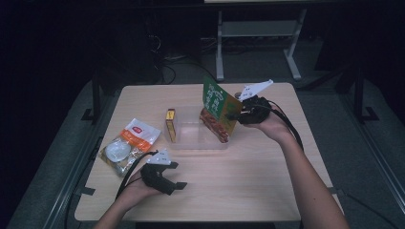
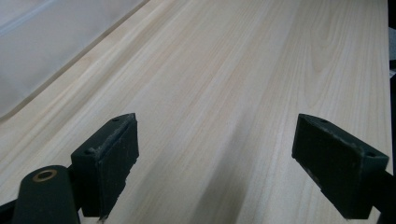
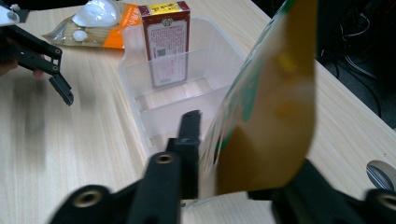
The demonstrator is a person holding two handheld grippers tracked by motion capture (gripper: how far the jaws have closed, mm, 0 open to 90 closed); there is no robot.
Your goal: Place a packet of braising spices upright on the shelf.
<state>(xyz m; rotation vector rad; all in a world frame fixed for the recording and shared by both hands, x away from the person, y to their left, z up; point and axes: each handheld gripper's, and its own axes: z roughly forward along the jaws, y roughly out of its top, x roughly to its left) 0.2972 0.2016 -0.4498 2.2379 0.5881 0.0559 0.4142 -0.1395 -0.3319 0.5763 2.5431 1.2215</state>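
A green and orange snack packet [image 1: 217, 106] stands tilted with its lower end inside the right part of a clear plastic bin [image 1: 191, 142]. My right gripper [image 1: 233, 114] is shut on the packet's right edge. In the right gripper view the packet [image 3: 266, 107] fills the space between the jaws of my right gripper [image 3: 224, 154], above the bin [image 3: 187, 100]. A red and yellow box [image 1: 170, 125] stands upright at the bin's left end. My left gripper [image 1: 175, 187] is open just above the table near the front left, holding nothing. Its jaws [image 2: 219, 135] are spread wide over bare wood.
A clear bag [image 1: 128, 144] with an orange label and white contents lies left of the bin. The box [image 3: 166, 42] and the bag [image 3: 100, 18] lie beyond the bin in the right gripper view. Dark floor, cables and a table frame [image 1: 258, 43] are behind the table.
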